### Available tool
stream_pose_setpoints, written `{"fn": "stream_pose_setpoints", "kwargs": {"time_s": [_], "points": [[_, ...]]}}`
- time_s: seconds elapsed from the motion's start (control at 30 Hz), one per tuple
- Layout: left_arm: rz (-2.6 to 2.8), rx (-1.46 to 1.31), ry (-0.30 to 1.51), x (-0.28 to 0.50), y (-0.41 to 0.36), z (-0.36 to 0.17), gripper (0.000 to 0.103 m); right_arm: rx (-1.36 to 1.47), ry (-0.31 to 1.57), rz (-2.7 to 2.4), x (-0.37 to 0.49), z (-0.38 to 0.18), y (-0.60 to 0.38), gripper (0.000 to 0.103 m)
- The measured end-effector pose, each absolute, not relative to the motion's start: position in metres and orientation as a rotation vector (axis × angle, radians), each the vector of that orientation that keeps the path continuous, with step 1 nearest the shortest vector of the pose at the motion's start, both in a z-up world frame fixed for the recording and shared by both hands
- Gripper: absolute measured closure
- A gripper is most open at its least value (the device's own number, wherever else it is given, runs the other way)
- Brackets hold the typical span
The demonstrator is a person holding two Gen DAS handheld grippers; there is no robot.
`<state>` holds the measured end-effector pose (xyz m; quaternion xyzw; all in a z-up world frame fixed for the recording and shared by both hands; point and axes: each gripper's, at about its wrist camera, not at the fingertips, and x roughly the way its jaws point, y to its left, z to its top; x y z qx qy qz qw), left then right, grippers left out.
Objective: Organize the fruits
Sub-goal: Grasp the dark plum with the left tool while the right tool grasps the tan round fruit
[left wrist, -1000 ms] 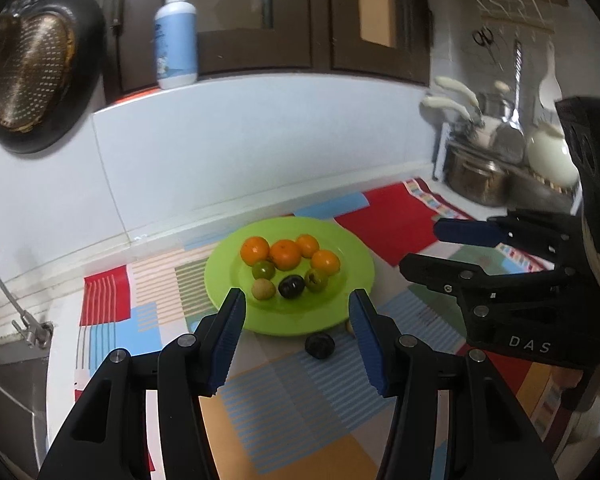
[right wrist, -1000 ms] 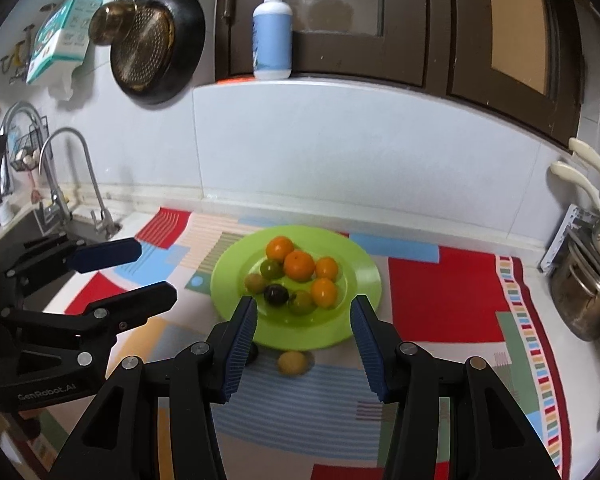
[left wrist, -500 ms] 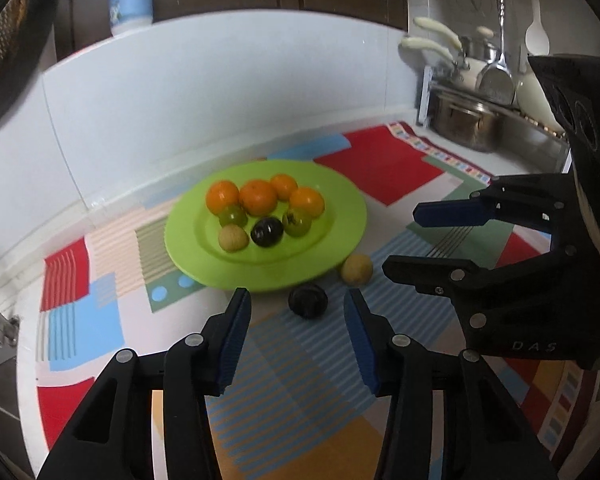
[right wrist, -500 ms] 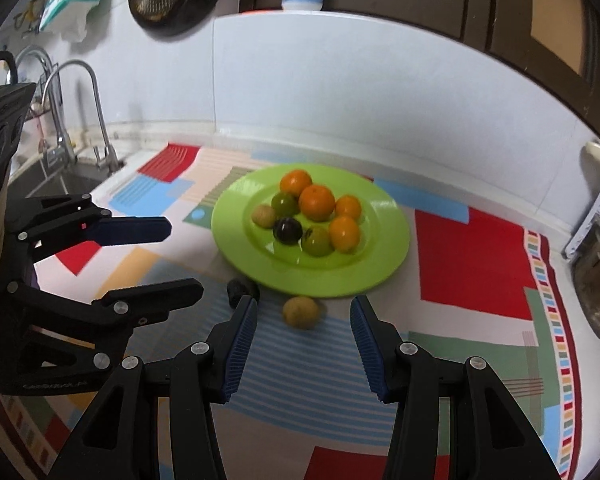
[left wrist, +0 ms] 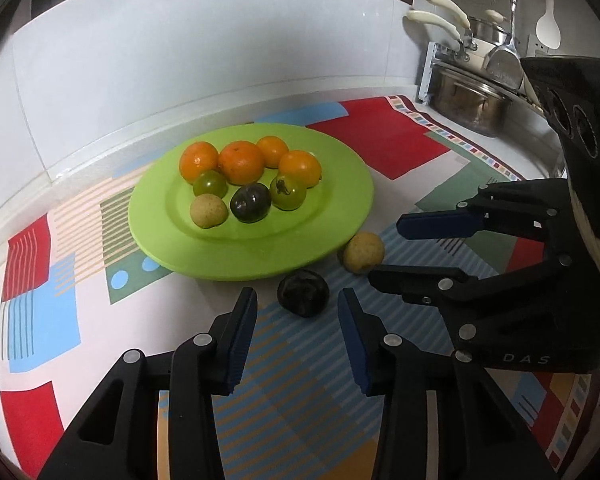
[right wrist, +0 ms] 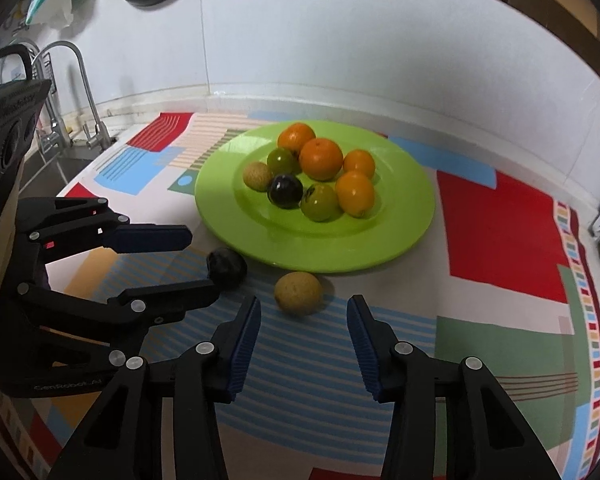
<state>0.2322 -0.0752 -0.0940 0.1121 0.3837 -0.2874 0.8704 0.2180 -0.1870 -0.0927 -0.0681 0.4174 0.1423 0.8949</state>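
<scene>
Left gripper (left wrist: 296,304) low over the mat (left wrist: 284,392), jaws spread, nothing between the pads; dark plum (left wrist: 303,292) just ahead of the gap, lying on the mat, just off the near rim of the plate (left wrist: 340,216). Right gripper (right wrist: 303,312) likewise spread and empty, with the tan fruit (right wrist: 298,293) just beyond its tips, slightly left of the gap's middle, also on the mat and close to the plate rim (right wrist: 404,232). Seen from the right wrist: left gripper (right wrist: 198,262) reaching in from the left, lower finger tip at the plum (right wrist: 227,268), touching or only overlapping cannot be told. Seen from the left wrist: right gripper (left wrist: 384,250) reaching in from the right, tan fruit (left wrist: 363,251) near its tips, partly behind the lower finger. On the plate, clustered toward the back: four oranges (left wrist: 241,161), two green tomatoes (left wrist: 287,192), one dark plum on plate (left wrist: 250,202) and one tan fruit on plate (left wrist: 208,211), all touching or nearly so. Mat patterned in red, blue, green and striped blocks, covering the counter. White backsplash (left wrist: 204,60) behind. Steel pot (left wrist: 466,101) and hanging utensils at far right of the left view; faucet (right wrist: 70,92) and sink edge at far left of the right view.
</scene>
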Motion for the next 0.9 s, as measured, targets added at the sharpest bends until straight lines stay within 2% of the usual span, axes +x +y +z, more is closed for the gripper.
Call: {"fn": "stream_pose_setpoints", "kwargs": {"time_s": [0.27,0.47,0.53,0.9], "points": [[-0.605,0.208,0.826,0.241,-0.076,-0.099,0.066,-0.159,0.873,0.309,0.230,-0.100,-0.184,0.061],[-0.614,0.199,0.832,0.243,-0.078,-0.100,0.069,-0.157,0.885,0.323,0.234,-0.105,-0.182,0.069],[-0.621,0.201,0.834,0.243,-0.080,-0.100,0.074,-0.156,0.886,0.326,0.234,-0.105,-0.182,0.071],[-0.603,0.191,0.831,0.238,-0.077,-0.095,0.074,-0.136,0.883,0.309,0.225,-0.102,-0.182,0.073]]}}
